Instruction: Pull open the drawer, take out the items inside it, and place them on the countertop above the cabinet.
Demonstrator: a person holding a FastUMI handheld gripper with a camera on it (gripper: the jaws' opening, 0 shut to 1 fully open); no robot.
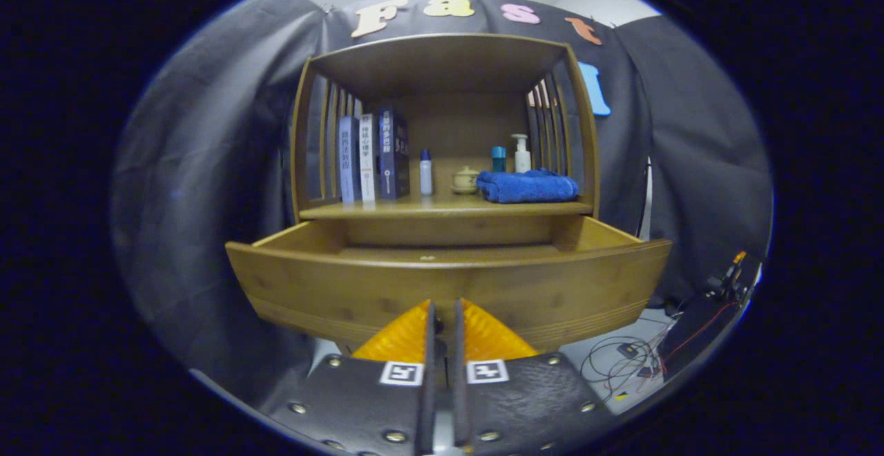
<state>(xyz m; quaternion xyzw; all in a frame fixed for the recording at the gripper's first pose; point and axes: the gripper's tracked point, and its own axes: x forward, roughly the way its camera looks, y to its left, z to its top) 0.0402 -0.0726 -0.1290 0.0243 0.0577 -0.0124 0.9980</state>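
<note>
**A:** Where is your gripper (443,307) sitting, and what are its fingers doing?

**B:** It is pointing from six o'clock toward the drawer (449,287). You are seeing two orange fingers (407,335) lying nearly together, with a thin dark slit between them. They are clenched with nothing visible between them, and their tips are sitting against or just short of the drawer's front panel; you cannot tell which.

**A:** How is the drawer standing?

**B:** It is standing pulled open, one wooden drawer jutting out from under the cabinet (442,124). From this low angle its inside is staying hidden, apart from a bare strip of the bottom, so you cannot count what is lying in it.

**A:** What is resting on the countertop (442,206)?

**B:** At twelve o'clock from the fingers, three books (373,155) are standing upright at the left. Right of them, one small white bottle (426,173) is standing, then one small lidded jar (465,179). Farther right, one folded blue towel (527,186) is lying flat, with one teal container (498,158) and one pump bottle (522,153) standing behind it.

**A:** Anything else?

**B:** Loose cables (625,359) are lying on the floor at four o'clock.
</note>
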